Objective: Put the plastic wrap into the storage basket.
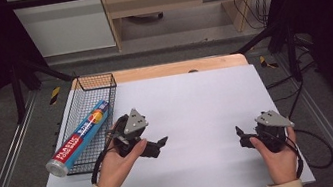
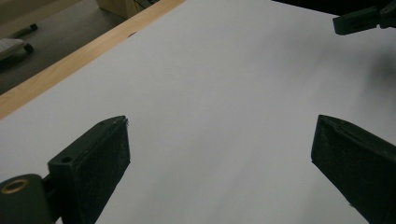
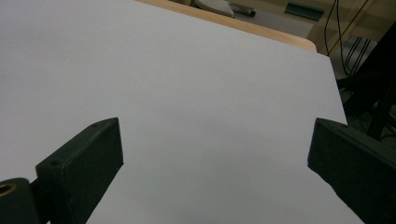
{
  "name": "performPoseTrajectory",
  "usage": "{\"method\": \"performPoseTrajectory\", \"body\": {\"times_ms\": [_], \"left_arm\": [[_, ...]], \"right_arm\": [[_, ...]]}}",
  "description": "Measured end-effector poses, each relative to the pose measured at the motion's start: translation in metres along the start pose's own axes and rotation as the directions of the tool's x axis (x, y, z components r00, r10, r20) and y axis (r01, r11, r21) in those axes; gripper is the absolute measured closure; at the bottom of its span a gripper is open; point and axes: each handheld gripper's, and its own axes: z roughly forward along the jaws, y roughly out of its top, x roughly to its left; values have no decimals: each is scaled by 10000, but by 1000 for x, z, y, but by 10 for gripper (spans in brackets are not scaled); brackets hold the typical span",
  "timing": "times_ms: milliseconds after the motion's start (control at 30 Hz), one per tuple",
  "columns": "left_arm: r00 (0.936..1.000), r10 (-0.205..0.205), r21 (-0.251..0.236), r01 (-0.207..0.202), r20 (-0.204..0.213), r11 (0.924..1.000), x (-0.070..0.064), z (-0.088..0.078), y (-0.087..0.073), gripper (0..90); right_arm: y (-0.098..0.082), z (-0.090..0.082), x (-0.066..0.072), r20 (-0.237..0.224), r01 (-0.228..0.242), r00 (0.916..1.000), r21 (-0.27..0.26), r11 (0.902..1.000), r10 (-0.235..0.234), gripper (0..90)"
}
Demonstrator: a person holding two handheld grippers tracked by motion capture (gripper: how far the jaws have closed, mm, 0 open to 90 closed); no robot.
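Both tools are hovering released, jaws spread wide, near the table's near edge: the right tool (image 1: 245, 134) toward the right corner, the left tool (image 1: 155, 145) just beside the wire basket (image 1: 83, 86). The foil box (image 1: 79, 137) is lying tilted in that basket at the left edge, its near end apparently overhanging the rim. A careless nudge risks tipping it off the table.

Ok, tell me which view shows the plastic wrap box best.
The high view: the plastic wrap box lies slanted in the wire basket, one end poking over its near edge. The two gripper views look across the white sheet instead, away from the basket.
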Motion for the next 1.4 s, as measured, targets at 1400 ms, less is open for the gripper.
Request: {"method": "performPoseTrajectory", "body": {"times_ms": [1400], "left_arm": [[9973, -222, 402, 194, 696, 9990, -2, 43, -73, 47]], "right_arm": [[-9, -3, -2, -245, -61, 9997, 404, 9992, 71, 39]]}}
